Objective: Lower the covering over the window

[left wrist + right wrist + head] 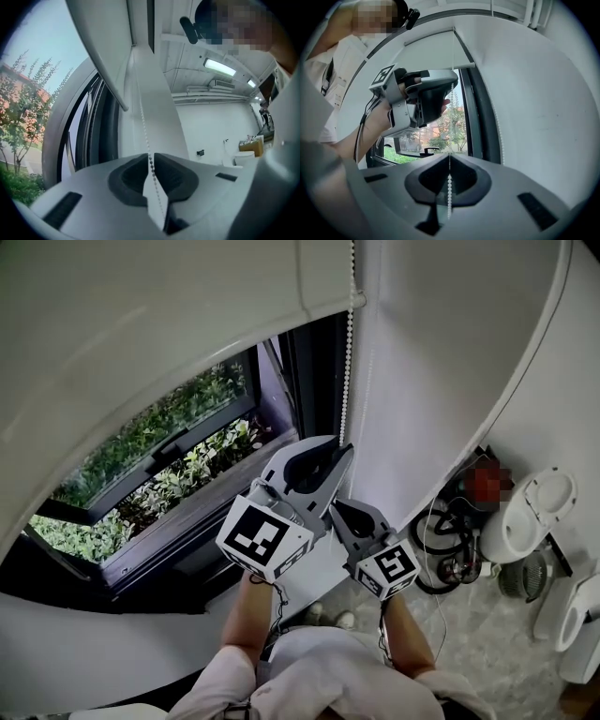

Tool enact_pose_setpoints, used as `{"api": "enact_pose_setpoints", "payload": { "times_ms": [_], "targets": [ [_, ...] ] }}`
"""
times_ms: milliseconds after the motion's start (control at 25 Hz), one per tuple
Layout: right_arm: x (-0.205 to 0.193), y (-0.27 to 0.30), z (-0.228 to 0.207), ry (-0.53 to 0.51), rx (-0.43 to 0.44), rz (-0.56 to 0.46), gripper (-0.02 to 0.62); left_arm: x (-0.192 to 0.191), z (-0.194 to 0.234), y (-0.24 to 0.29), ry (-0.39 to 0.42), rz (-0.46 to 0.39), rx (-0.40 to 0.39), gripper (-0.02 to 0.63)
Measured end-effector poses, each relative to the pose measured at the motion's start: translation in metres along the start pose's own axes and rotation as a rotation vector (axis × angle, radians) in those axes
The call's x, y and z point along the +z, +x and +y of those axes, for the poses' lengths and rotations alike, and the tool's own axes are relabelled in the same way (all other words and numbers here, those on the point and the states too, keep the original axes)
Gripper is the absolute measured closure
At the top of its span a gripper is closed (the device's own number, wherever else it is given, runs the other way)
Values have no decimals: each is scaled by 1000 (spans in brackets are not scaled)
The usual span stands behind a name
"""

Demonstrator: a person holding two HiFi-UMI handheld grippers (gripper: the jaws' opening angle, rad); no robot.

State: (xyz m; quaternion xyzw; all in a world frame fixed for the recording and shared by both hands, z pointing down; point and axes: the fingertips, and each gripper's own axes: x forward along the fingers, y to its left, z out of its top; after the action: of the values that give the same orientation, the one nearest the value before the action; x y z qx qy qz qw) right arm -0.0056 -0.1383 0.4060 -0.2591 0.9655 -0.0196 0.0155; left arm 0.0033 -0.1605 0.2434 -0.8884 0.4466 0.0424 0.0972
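We are in the middle of the pulling step. The white roller blind (141,343) is only part of the way down. Its bottom rail (225,351) crosses the upper part of the dark-framed window (202,474), so most of the glass and the green bushes (159,427) behind it are uncovered. The thin white bead chain (348,362) that drives the blind hangs at the right edge of the window, just beside the white wall (441,362).

Both tongs are on this chain, one above the other. The left tongs (339,454) are the higher ones. In the left gripper view their dark pads (129,176) meet at the tips with the beads running between them, so we judge that they pinch the chain. The right tongs (336,506) sit just below and are pressed together as well; the right gripper view shows the string of beads caught in their slit.

We think the next move calls for a straight pull downward with the upper grip, after the lower tongs let go so that the chain can run. The pull should follow the line of the chain, because a sideways pull may let the beads slip out. Which strand lowers the blind we cannot tell.
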Motion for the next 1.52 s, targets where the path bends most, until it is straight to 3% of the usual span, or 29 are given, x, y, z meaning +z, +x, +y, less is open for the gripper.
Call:
{"api": "enact_pose_setpoints", "payload": {
  "times_ms": [80,240,760,1520],
  "targets": [
    [0,1,0,1,-1,0,598,0,1,1,7,-10,16,580],
    [-8,3,-1,-3,-4,41,598,-9,3,-2,6,-10,46,591],
    [-82,6,1,72,-10,192,598,-84,-7,-17,-34,108,58,592],
    [-166,3,-1,151,-32,358,598,-164,-21,-36,-100,195,81,592]
  ]
}}
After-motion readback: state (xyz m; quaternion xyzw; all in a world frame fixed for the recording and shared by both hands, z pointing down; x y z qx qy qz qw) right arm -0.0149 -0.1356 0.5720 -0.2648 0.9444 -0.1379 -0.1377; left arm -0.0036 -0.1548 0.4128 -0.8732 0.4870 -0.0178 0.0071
